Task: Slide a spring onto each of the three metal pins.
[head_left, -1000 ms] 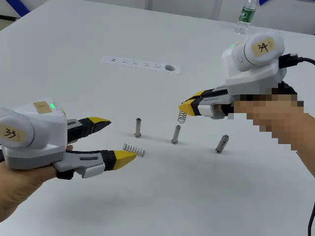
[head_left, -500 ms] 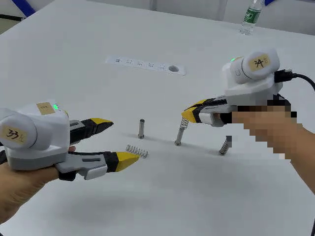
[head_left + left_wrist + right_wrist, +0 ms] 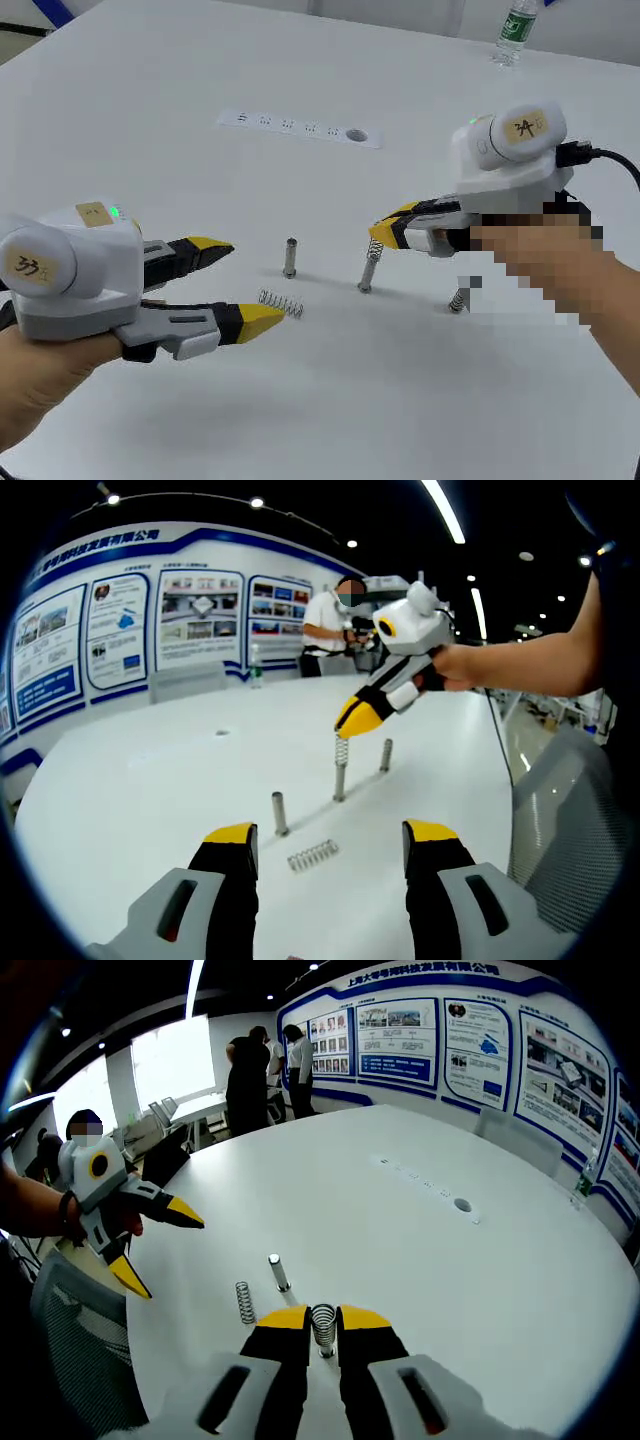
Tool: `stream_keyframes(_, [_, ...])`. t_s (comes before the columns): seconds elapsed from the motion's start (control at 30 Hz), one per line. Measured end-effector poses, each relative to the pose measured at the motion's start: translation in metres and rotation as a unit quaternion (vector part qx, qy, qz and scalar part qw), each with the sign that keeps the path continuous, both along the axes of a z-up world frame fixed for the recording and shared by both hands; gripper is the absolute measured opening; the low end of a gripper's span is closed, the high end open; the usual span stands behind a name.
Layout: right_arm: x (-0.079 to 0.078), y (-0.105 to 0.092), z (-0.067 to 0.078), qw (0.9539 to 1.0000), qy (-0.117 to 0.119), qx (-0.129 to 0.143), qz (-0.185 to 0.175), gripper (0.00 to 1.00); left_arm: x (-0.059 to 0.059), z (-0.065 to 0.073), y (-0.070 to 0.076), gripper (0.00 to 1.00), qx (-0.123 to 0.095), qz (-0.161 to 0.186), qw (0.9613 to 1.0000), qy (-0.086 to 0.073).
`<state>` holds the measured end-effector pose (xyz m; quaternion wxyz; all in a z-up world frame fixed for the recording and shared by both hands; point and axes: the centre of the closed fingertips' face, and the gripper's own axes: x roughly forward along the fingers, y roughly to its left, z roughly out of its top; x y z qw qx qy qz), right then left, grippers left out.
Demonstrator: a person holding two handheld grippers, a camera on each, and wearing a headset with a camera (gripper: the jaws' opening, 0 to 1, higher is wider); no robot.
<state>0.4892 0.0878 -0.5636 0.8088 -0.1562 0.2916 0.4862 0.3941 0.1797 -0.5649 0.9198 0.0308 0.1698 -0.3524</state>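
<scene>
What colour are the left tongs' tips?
Yellow, over black. The left tongs show it best in the left gripper view.

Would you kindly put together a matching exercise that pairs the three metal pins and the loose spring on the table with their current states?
Things (pins named as they stand in the head view):
1. Left pin
2. Middle pin
3. Right pin
4. Loose spring

States:
A. Lies flat on the table, ahead of the open left claw
B. Already carries a fitted spring
C. Stands bare
D. Has a held spring at its top, gripped by the right claw

Pairs: 1-C, 2-D, 3-B, 4-A.
</scene>
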Motion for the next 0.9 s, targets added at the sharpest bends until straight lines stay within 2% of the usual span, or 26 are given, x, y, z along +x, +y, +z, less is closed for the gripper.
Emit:
stream_keyframes(0.47, [0.0,0.002,-0.022,0.9999,0.003,-0.011,0.002,0.12,0.001,0.0,0.0,0.6,0.0,0.0,1.0,0.002])
stream_keyframes(0.9, [0.001,0.001,-0.044,0.9996,0.016,-0.025,-0.002,0.12,0.0,-0.001,0.002,0.6,0.002,0.001,1.0,0.003])
